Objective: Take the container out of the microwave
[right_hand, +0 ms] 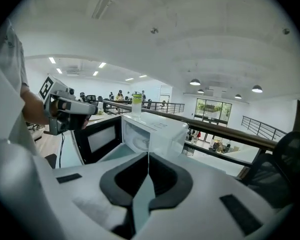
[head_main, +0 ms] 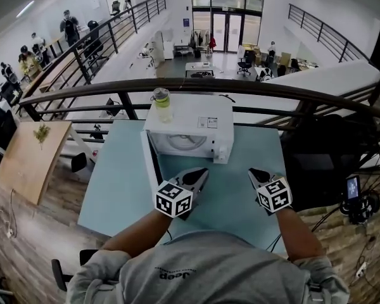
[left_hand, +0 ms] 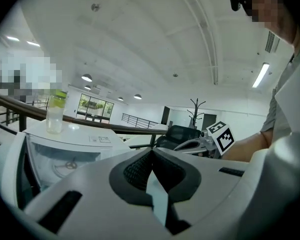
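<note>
A white microwave stands at the far side of the light blue table, its door swung open to the left. Only the glass turntable shows in its cavity. A clear container with a green lid stands upright on the microwave's top, also in the left gripper view and the right gripper view. My left gripper hovers just in front of the opening, shut and empty. The right gripper is beside it to the right, shut and empty as well.
A dark curved railing runs behind the table, with a drop to a lower floor beyond. A wooden desk stands off to the left. A black office chair sits to the right of the table.
</note>
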Motion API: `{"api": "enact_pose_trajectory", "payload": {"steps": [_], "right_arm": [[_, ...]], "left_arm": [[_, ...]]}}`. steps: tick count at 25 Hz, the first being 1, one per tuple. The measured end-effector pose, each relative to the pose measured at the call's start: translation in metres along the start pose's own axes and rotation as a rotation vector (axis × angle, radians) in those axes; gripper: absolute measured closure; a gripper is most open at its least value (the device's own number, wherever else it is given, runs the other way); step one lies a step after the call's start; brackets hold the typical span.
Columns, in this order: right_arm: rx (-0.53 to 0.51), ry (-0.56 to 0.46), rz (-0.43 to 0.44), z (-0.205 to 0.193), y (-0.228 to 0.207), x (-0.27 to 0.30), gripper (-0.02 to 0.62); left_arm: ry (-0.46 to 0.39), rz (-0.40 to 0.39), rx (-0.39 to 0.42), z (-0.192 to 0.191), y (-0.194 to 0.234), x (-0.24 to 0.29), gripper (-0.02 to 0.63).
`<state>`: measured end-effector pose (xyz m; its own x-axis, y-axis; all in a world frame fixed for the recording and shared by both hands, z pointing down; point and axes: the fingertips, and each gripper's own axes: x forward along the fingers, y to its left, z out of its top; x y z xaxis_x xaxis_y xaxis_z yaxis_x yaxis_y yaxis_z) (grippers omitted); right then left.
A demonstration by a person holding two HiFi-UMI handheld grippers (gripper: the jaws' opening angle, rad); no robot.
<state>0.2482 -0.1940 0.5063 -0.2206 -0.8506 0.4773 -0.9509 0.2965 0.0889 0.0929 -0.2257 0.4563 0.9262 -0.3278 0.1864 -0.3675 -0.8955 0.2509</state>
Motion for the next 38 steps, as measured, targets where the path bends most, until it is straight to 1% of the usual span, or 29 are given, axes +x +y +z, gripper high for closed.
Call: {"api": "enact_pose_trajectory", "payload": {"steps": [6,13,15,18,25,33,38], "right_arm": [[-0.035,-0.022,0.033,0.024,0.025,0.003,0.577],[-0.042,-0.061,0.078,0.044,0.058,0.003,0.577],[-0.039,-0.071,0.091,0.048,0.067,0.003,0.577],[-0.023,-0.097,0.108,0.054,0.08,0.002,0.578],[0.008,-0.177,0.155,0.077,0.107,-0.006,0.578],[0.052,-0.236,0.158,0.095,0.113,-0.022,0.578],[0.068,-0.258,0.165,0.101,0.113,-0.027,0.58]], "left_arm": [[-0.035,0.036,0.01,0.016,0.007,-0.038,0.592],[-0.061,0.084,-0.015,0.024,0.02,-0.079,0.592],[-0.07,0.099,-0.02,0.026,0.024,-0.09,0.592],[-0.078,0.12,-0.002,0.028,0.03,-0.106,0.592],[-0.087,0.142,0.006,0.03,0.039,-0.139,0.592],[-0.105,0.159,0.013,0.038,0.048,-0.168,0.592],[-0.116,0.166,0.002,0.036,0.051,-0.175,0.592]]}}
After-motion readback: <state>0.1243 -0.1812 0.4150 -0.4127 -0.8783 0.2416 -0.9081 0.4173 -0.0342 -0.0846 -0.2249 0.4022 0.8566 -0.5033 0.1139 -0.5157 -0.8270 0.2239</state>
